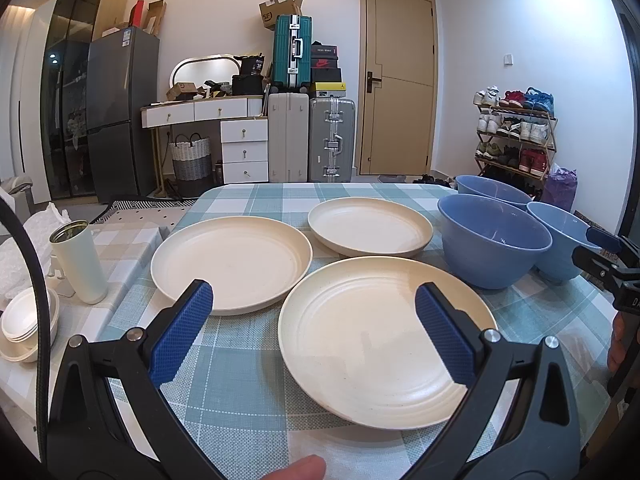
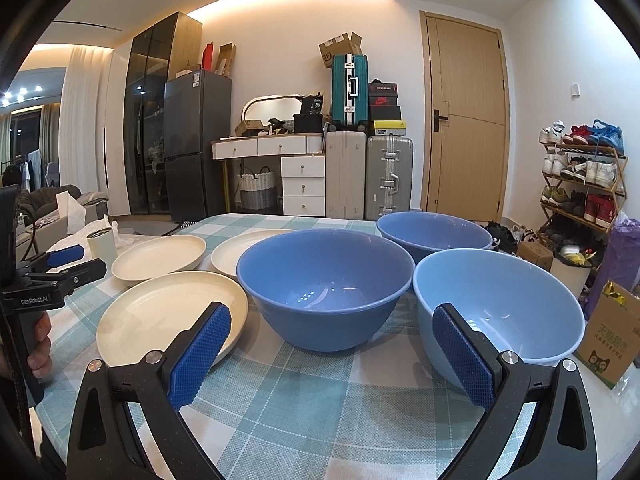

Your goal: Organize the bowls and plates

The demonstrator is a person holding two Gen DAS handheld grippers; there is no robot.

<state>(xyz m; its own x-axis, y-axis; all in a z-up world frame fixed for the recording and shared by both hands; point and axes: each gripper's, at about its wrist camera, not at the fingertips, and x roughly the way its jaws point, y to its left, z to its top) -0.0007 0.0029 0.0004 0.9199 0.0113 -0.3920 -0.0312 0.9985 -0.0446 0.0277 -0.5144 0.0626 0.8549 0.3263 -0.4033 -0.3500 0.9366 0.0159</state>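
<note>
Three cream plates lie on the checked tablecloth: a near plate (image 1: 384, 344) (image 2: 168, 320), a left plate (image 1: 232, 264) (image 2: 158, 258) and a far plate (image 1: 370, 226) (image 2: 236, 254). Three blue bowls stand to their right: a dark middle bowl (image 1: 494, 240) (image 2: 326, 284), a far bowl (image 1: 494, 192) (image 2: 434, 232) and a lighter near-right bowl (image 1: 560, 236) (image 2: 500, 312). My left gripper (image 1: 314, 320) is open, hovering over the near plate's left half. My right gripper (image 2: 332, 344) is open in front of the middle and lighter bowls, holding nothing.
A white tumbler (image 1: 80, 260) and stacked small white bowls (image 1: 28, 320) sit on a side surface at the left. A cardboard box (image 2: 612, 332) stands off the table's right edge. Suitcases, a fridge, a door and a shoe rack line the far wall.
</note>
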